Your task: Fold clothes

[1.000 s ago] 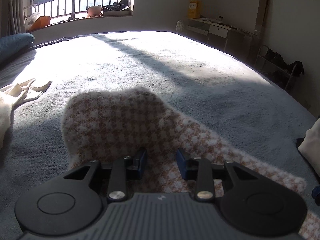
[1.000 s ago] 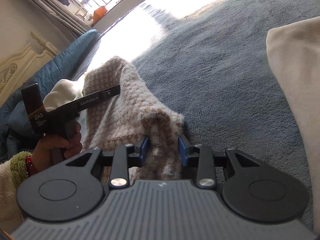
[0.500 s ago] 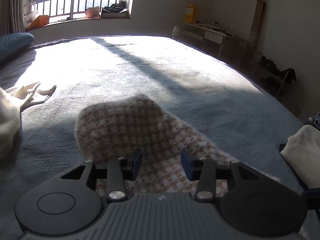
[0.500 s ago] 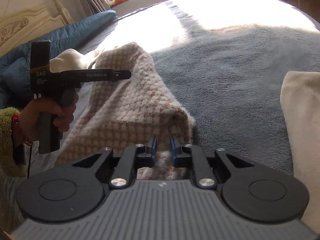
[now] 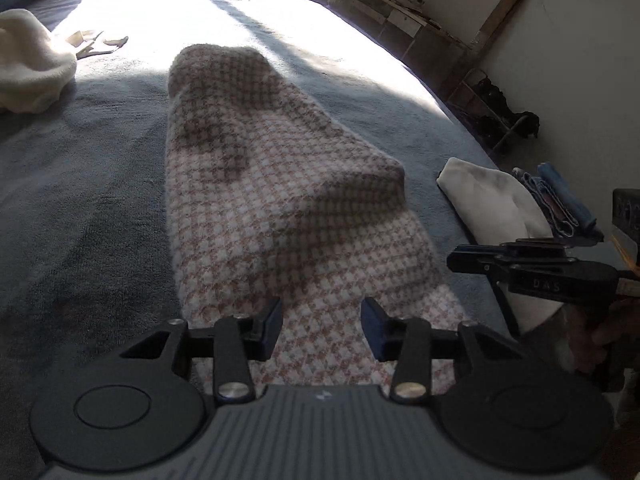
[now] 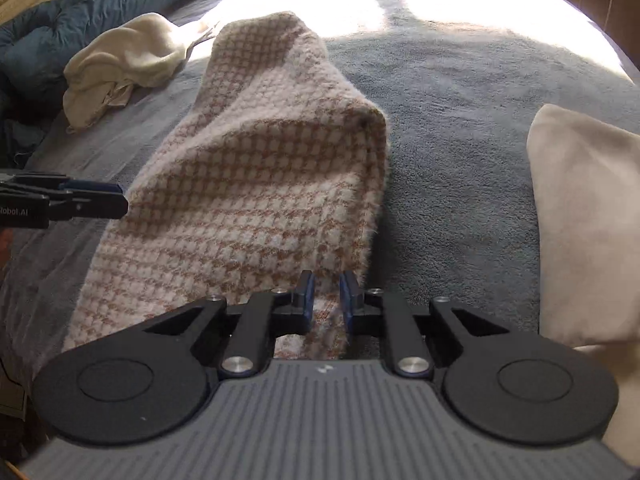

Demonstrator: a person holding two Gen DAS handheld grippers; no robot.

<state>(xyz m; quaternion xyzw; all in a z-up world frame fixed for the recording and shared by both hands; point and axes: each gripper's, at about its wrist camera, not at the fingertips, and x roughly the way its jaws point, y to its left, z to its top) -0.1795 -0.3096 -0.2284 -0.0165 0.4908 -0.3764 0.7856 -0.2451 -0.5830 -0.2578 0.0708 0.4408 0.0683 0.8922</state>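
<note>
Lettering "DAS" marks the right claw [image 5: 456, 258] gripping the checked knit [image 6: 260, 184].

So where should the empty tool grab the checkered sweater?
Probably the near hem of the checkered sweater, on its left edge, coming in from the side. That edge lies flat and free on the bed, and the right tool already pinches the other corner.

Grey blanket [image 5: 100, 184] (sunlit), shoe rack [image 5: 500, 116] beyond.
</note>
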